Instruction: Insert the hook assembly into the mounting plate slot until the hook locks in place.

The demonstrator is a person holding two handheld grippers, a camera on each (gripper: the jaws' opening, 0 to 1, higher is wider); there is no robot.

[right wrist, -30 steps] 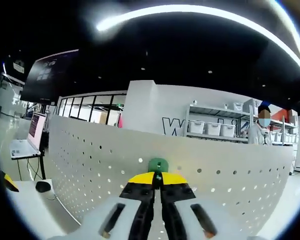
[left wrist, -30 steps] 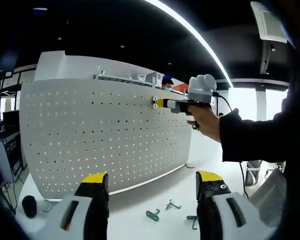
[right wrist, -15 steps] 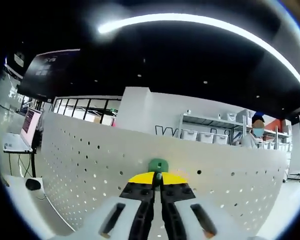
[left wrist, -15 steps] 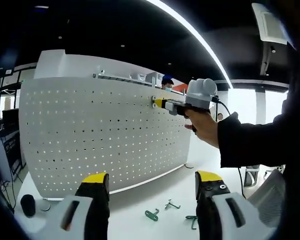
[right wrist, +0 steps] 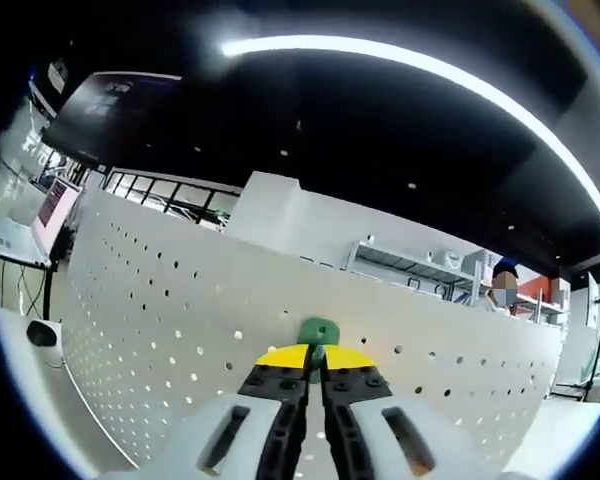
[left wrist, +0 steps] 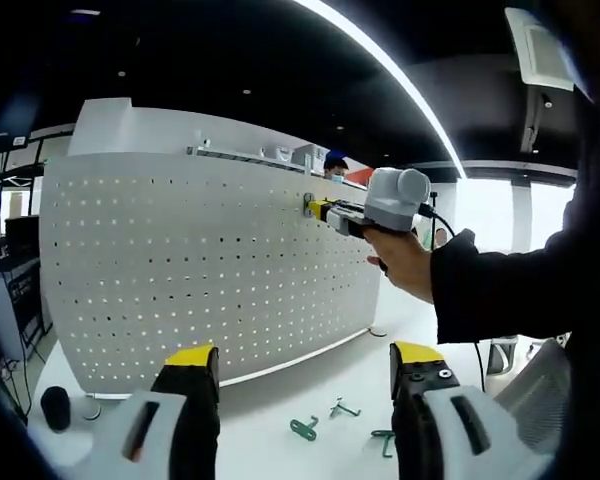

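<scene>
One white perforated mounting plate (left wrist: 210, 270) stands upright on the white bench (left wrist: 310, 385), and we take it as the largest item. In the left gripper view, we see the left claw (left wrist: 305, 375) low in front of the plate with its yellow-tipped jaws spread wide and nothing between them. The right claw (left wrist: 320, 208), held in a person's hand (left wrist: 405, 262), reaches the plate near its upper edge. In the right gripper view, we see the right claw (right wrist: 316, 352) with its jaws pressed together on the green hook assembly (right wrist: 318, 331), whose head lies against the plate face (right wrist: 280, 330). Three small green hooks (left wrist: 305, 430) lie loose on the bench below the plate, between the left jaws in that view.
</scene>
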